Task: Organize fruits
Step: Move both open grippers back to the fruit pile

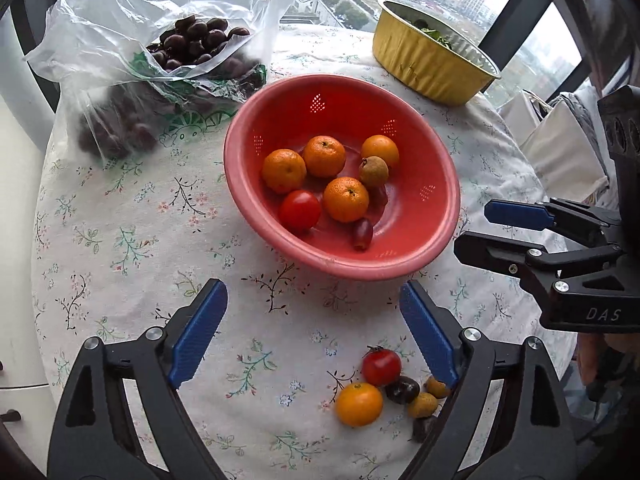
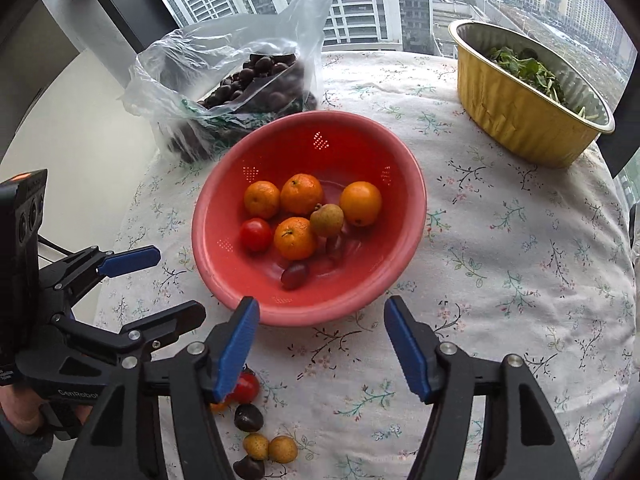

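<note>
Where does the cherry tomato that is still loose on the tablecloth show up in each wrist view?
Left wrist view: the loose cherry tomato lies at lower right, above a small orange.
Right wrist view: the same tomato sits at lower left, partly behind a blue finger pad.
Shared landmark: the red colander near the centre of both pictures.

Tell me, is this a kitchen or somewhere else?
Probably a high-rise flat's dining corner by a window: tall tower blocks outside, a round table with a floral cloth, and a red plastic colander of fruit.
</note>
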The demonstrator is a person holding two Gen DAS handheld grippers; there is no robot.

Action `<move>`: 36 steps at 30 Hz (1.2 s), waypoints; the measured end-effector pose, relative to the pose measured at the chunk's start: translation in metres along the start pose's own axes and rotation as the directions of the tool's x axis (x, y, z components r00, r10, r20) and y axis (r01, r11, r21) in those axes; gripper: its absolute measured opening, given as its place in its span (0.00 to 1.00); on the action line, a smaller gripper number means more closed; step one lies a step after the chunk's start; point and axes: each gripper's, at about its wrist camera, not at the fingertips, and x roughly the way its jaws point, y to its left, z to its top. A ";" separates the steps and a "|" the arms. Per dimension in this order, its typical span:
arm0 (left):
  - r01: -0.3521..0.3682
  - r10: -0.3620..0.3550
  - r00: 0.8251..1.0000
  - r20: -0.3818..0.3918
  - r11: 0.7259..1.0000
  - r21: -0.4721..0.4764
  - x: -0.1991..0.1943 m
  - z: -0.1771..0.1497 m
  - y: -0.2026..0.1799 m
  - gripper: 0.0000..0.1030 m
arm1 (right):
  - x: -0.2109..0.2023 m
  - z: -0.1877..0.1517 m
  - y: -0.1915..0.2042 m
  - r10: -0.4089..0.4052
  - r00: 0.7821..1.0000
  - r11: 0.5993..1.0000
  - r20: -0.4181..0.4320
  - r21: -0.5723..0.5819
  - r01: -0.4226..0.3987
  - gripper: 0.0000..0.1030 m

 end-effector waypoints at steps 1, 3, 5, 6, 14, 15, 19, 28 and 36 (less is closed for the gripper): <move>-0.003 0.003 1.000 -0.012 1.000 -0.002 0.000 -0.011 0.000 0.87 | -0.003 -0.012 -0.002 0.005 1.000 1.000 -0.010 0.023 -0.005 0.68; -0.007 0.006 0.999 -0.034 1.000 -0.010 0.000 -0.034 0.001 0.89 | -0.006 -0.037 -0.005 0.004 0.999 0.998 -0.043 0.063 -0.002 0.69; -0.010 0.009 0.998 -0.061 1.000 -0.013 0.002 -0.057 0.001 0.89 | -0.005 -0.063 -0.005 0.004 0.997 0.996 -0.083 0.093 0.003 0.69; -0.010 0.009 0.997 -0.075 1.000 -0.013 0.002 -0.068 0.002 0.89 | -0.004 -0.076 -0.004 0.001 0.995 0.995 -0.103 0.100 0.009 0.69; -0.008 0.010 0.989 -0.148 1.000 0.013 0.003 -0.133 -0.002 0.89 | 0.005 -0.137 0.015 -0.011 0.982 0.994 -0.187 0.104 0.031 0.69; -0.007 0.010 0.989 -0.149 1.000 0.018 0.003 -0.137 -0.002 0.89 | 0.004 -0.138 0.018 -0.010 0.983 0.995 -0.181 0.096 0.027 0.69; -0.003 0.009 0.990 -0.142 0.999 0.039 -0.002 -0.143 -0.006 0.89 | 0.000 -0.139 0.028 -0.001 0.987 0.997 -0.159 0.078 0.014 0.69; 0.002 0.005 0.988 -0.155 0.999 0.044 -0.005 -0.151 -0.004 0.89 | 0.009 -0.147 0.046 0.032 0.984 0.999 -0.173 0.043 -0.025 0.60; -0.005 0.011 0.988 -0.153 0.999 0.036 -0.011 -0.154 0.005 0.89 | 0.030 -0.141 0.061 0.020 0.980 1.000 -0.199 0.019 -0.016 0.52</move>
